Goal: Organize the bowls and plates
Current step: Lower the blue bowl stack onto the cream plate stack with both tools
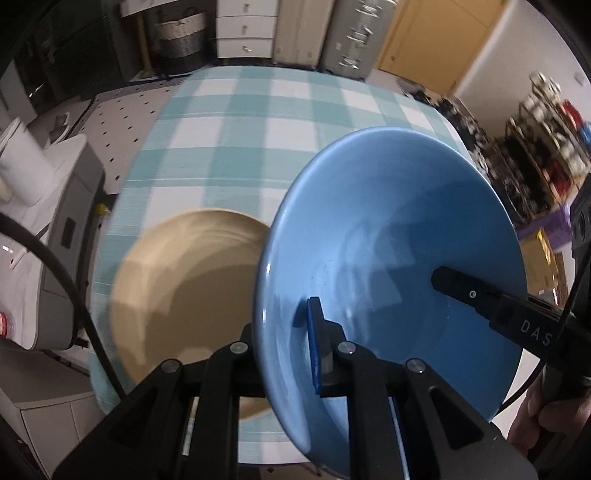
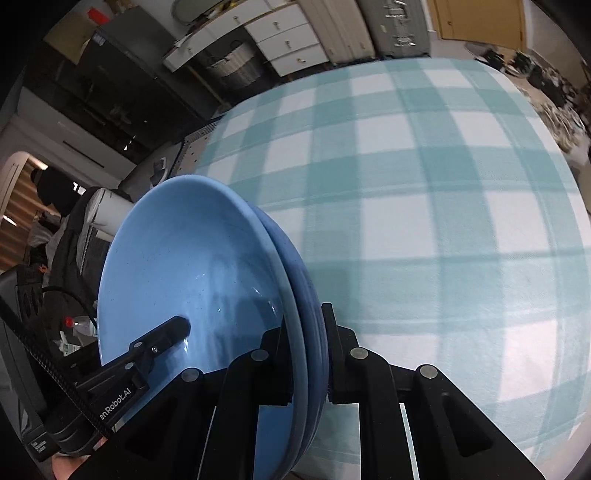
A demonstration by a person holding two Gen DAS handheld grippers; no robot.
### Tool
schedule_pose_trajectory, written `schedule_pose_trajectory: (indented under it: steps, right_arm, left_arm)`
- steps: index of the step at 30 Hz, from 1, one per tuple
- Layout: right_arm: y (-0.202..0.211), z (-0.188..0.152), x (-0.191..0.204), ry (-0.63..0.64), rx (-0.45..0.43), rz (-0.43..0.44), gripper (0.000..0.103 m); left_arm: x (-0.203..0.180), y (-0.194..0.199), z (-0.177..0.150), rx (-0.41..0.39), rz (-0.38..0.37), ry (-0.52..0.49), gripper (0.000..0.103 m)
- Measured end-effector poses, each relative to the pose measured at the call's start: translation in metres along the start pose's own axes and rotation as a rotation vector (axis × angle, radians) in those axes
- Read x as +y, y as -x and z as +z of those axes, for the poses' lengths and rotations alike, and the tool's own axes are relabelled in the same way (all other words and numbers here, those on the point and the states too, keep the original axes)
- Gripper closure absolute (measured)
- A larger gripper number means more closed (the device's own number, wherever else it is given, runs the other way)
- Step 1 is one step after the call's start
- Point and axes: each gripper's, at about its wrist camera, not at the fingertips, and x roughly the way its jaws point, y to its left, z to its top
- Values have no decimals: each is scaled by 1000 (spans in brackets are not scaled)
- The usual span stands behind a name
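Two blue bowls nested together hang tilted above the table, held from both sides. In the left wrist view my left gripper [image 1: 284, 332] is shut on the left rim of the blue bowl [image 1: 388, 229], with one blue pad inside it. A finger [image 1: 465, 291] of my right gripper reaches into the bowl from the right. In the right wrist view my right gripper [image 2: 306, 328] is shut on the rims of both blue bowls [image 2: 184, 266]. A finger [image 2: 162, 338] of the left gripper lies inside, at lower left. A tan bowl [image 1: 192, 295] sits on the cloth, left of and below the blue ones.
A teal and white checked tablecloth [image 2: 424, 221] covers the table. Left of it are a grey perforated bench [image 1: 122, 122], a white appliance [image 1: 44, 192] and a black cable [image 1: 74, 295]. White drawers [image 1: 245, 27] and a woven basket [image 1: 181, 33] stand behind; cluttered shelves [image 1: 543, 147] are on the right.
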Motion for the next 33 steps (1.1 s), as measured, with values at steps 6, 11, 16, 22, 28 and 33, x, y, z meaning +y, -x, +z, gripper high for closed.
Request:
schedule_pose_trajectory:
  steps: [6, 11, 16, 22, 28, 33]
  right_arm:
    - [-25, 9, 49, 39, 26, -3, 91]
    - [-53, 4, 82, 69, 65, 1, 91]
    - [-75, -2, 101, 93, 81, -13, 91]
    - [-87, -9, 106, 110, 93, -31, 91]
    - [-89, -14, 104, 119, 91, -57, 91]
    - [-90, -16, 105, 130, 80, -70, 91]
  left_arm:
    - [47, 9, 2, -6, 33, 52, 91]
    - [86, 4, -4, 18, 44, 106, 91]
    - [112, -5, -11, 40, 44, 135, 91]
    - [124, -16, -18, 61, 41, 144, 90]
    - [124, -23, -22, 72, 35, 142, 90]
    - [124, -26, -25, 67, 33, 137, 89]
